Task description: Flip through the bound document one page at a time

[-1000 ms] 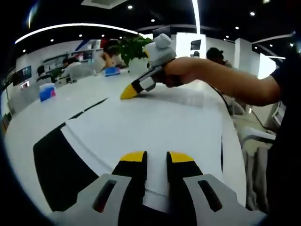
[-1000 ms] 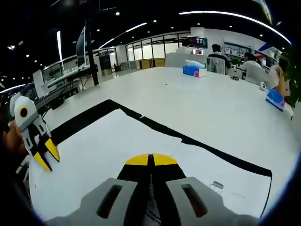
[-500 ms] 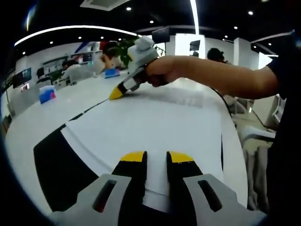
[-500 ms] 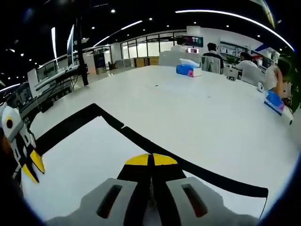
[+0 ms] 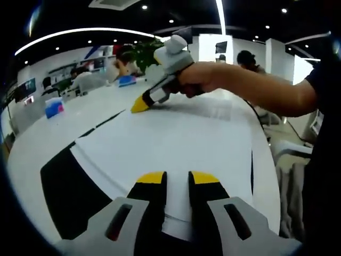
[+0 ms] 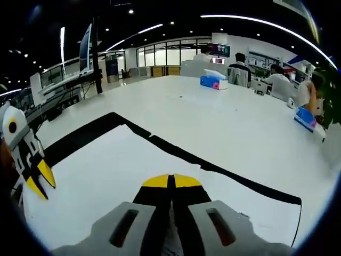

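Observation:
The bound document (image 5: 170, 138) lies open on the table, a white page uppermost with its black cover (image 5: 64, 192) showing along the left and far edges. My left gripper (image 5: 177, 178) rests low over the page's near edge, jaws a little apart with white paper showing between them. My right gripper (image 5: 139, 105), held in a hand, touches its shut yellow tip to the page near the far corner. In the right gripper view the same page (image 6: 106, 176) spreads under my shut right gripper (image 6: 171, 181), and the left gripper (image 6: 40, 180) stands at the left with tips apart. Whether the right jaws pinch a sheet is hidden.
The long white table (image 6: 240, 122) runs far beyond the document. Blue tissue boxes (image 6: 213, 80) (image 6: 306, 118) (image 5: 53, 105) sit on it, and a green plant (image 5: 149, 53) stands at the far end. People sit in the background. A chair (image 5: 290, 154) stands off the table's right side.
The right gripper slid left along the page's far edge, then came back right to about where it began. The left gripper has held still.

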Available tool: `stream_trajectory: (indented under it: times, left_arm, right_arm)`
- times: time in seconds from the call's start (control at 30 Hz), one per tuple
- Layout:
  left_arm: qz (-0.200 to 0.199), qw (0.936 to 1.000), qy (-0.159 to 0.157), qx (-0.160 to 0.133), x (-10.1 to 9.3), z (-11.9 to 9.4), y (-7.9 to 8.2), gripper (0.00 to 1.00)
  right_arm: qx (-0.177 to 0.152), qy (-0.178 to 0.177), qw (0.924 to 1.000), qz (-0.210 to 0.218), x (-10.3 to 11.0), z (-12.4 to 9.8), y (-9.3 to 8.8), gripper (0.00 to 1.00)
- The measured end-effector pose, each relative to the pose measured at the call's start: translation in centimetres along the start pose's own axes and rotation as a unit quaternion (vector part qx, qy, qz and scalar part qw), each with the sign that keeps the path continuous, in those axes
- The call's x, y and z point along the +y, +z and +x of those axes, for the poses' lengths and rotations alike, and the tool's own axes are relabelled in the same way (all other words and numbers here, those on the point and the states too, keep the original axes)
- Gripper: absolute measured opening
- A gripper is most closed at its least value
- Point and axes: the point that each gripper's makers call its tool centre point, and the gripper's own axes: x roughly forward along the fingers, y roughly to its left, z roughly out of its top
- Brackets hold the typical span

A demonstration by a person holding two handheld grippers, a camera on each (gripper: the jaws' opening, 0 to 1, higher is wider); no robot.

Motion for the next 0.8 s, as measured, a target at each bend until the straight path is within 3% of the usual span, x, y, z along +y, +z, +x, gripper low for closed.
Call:
stream_trajectory:
  times: [0.33,0.47,0.63,0.7,0.8]
  left_arm:
    - [-0.004,1.0000,0.006,0.004,0.6,-0.1,-0.2,0.19]
    - [0.000,0.9999,0.009,0.006,0.7,0.0,-0.3,0.19]
    - [-0.001,0.9999,0.010,0.002,0.9,0.1,-0.4,0.19]
    - [-0.002,0.9999,0.011,0.002,1.0,0.1,-0.4,0.18]
    - [-0.001,0.9999,0.011,0.002,0.7,0.1,-0.3,0.18]
  right_arm:
    - [-0.029,-0.014,0.9994,-0.011,3.0,-4.0,-1.4,0.02]
    - [-0.026,0.000,0.9985,-0.049,6.3,-6.1,-2.5,0.02]
    - [-0.033,-0.001,0.9970,-0.070,7.7,-7.2,-3.2,0.02]
    - [-0.032,0.003,0.9965,-0.078,9.3,-8.2,-3.9,0.02]
    - [-0.046,0.004,0.9975,-0.053,9.7,-8.9,-4.2,0.02]
